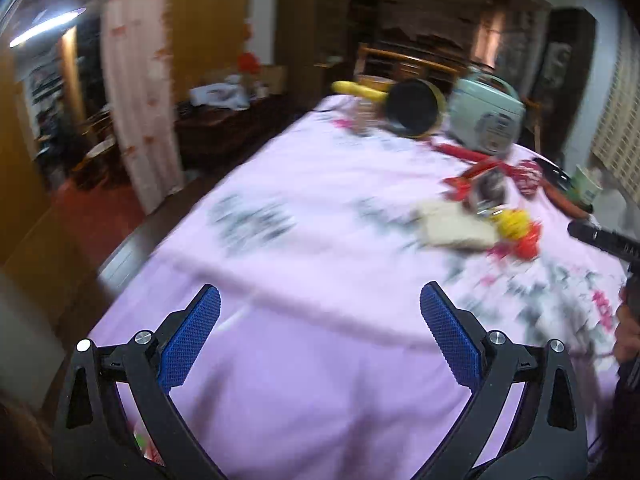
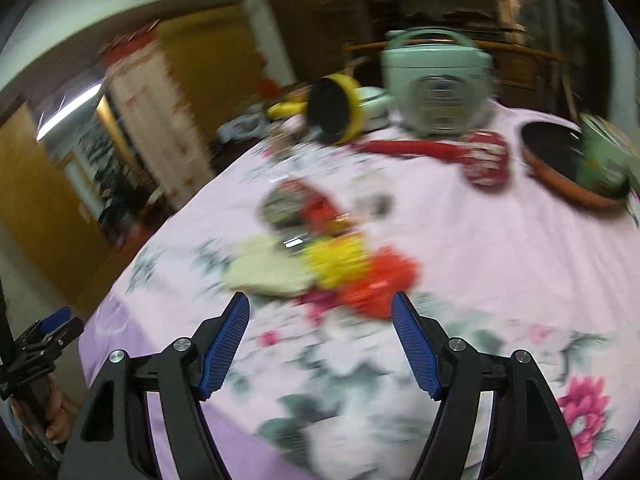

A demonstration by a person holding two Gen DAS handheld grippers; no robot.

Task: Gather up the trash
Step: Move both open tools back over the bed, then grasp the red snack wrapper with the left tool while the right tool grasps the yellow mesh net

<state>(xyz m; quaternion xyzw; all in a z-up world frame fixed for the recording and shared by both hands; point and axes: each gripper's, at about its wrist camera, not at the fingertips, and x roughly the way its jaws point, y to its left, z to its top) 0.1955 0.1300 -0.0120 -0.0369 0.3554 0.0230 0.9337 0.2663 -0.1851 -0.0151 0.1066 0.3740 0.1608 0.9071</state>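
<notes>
Both grippers hang over the pink-clothed counter [image 1: 280,360], fingers spread and empty. The right gripper [image 2: 320,344] hovers just short of the crumpled trash pile [image 2: 340,264]. Only the left gripper's [image 1: 320,336] view shows the curtained doorway [image 1: 136,92]; only the right's shows the brown pan [image 2: 560,168].

Both views: heavy motion blur, tabletop [image 1: 304,360] items smeared. Strong fisheye curvature, dark vignette at corners. Indoor light moderate; ceiling tube lamp [image 1: 48,26] streaks, glaring. Background room dim. Hand-held gripper fingers [image 2: 228,344] sharp.
</notes>
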